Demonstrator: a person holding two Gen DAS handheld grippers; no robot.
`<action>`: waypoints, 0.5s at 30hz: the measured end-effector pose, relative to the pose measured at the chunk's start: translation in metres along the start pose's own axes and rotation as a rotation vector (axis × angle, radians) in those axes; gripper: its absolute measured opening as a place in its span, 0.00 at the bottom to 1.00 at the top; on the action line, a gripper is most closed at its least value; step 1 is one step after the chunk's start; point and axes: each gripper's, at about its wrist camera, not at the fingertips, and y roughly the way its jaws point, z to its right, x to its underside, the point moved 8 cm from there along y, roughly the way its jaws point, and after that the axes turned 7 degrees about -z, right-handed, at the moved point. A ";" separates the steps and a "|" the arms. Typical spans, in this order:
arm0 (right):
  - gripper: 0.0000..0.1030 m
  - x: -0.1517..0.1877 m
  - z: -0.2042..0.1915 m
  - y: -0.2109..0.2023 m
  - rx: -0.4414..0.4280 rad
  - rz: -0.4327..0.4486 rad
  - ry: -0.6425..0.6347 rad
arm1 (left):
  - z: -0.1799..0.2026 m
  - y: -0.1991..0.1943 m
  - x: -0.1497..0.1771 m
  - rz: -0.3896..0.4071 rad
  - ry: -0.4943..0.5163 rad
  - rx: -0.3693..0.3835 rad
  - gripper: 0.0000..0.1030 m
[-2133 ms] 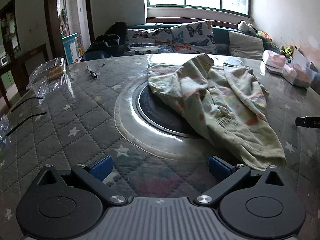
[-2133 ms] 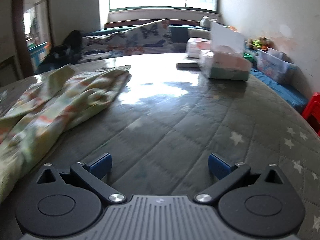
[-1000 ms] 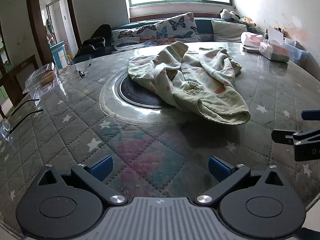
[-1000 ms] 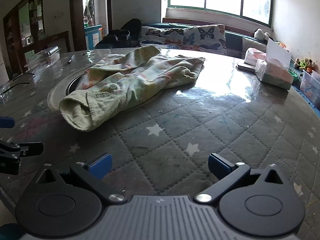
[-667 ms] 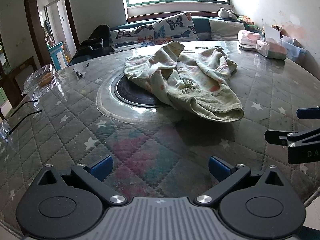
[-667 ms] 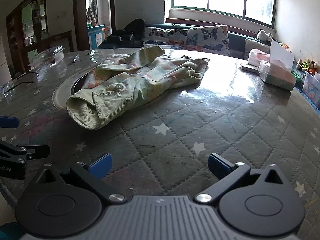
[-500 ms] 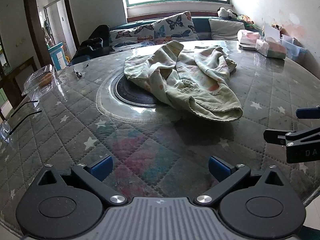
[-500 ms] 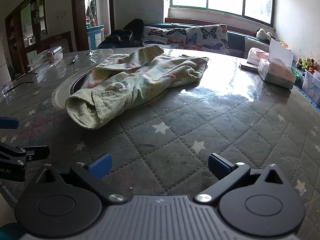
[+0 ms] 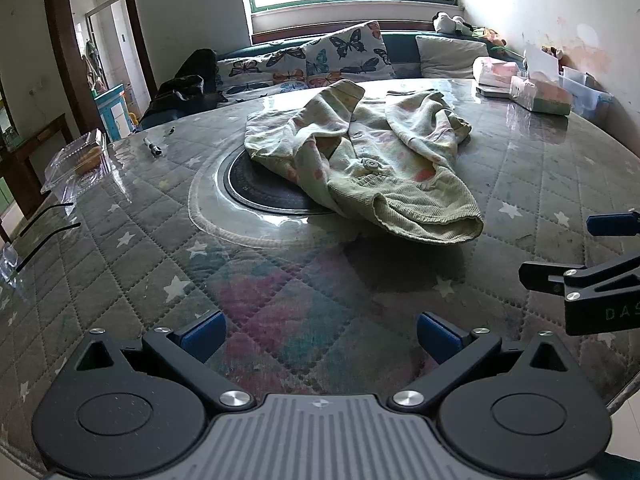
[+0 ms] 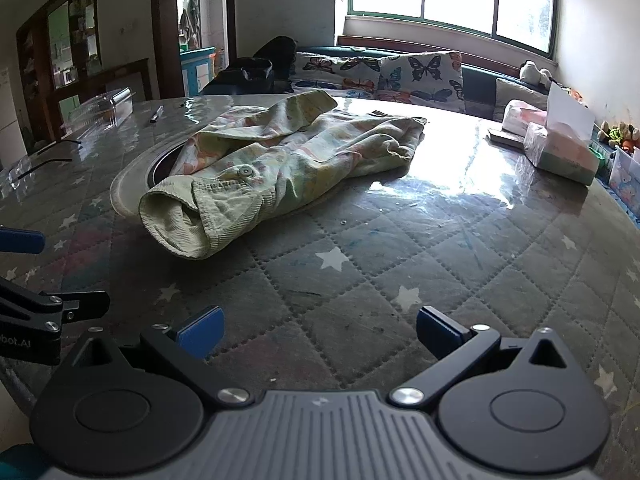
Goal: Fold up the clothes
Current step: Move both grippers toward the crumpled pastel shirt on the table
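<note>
Flanking garment (image 9: 372, 168): tissue box (image 9: 540, 96), pen (image 9: 153, 146)

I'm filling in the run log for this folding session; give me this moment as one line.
stage: before first grasp | left gripper: open, empty | right gripper: open, empty | garment: crumpled, unfolded on table

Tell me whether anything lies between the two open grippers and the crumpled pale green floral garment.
Nothing visible does. Only bare quilted star-patterned table cover lies between the left gripper, the right gripper and the pale green floral garment.

Black claw (image 9: 318, 332) bodies, blue pads (ribbed grey base), maybe plastic.
</note>
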 end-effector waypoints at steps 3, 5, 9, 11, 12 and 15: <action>1.00 -0.001 -0.002 0.001 -0.002 0.000 -0.005 | 0.000 0.001 -0.001 -0.003 -0.002 0.003 1.00; 1.00 -0.002 -0.002 0.001 -0.004 0.000 -0.007 | 0.000 0.002 -0.001 -0.004 -0.002 0.004 1.00; 1.00 -0.002 -0.002 0.002 -0.006 0.000 0.001 | 0.001 0.002 -0.002 -0.007 -0.003 0.005 1.00; 1.00 -0.002 -0.001 0.002 -0.006 0.001 0.005 | 0.002 0.002 -0.002 -0.008 -0.002 0.006 1.00; 1.00 -0.002 -0.001 0.002 -0.006 0.001 0.006 | 0.002 0.002 -0.002 -0.008 -0.002 0.006 1.00; 1.00 -0.002 -0.001 0.002 -0.006 0.001 0.006 | 0.003 0.002 -0.002 -0.008 0.000 0.007 1.00</action>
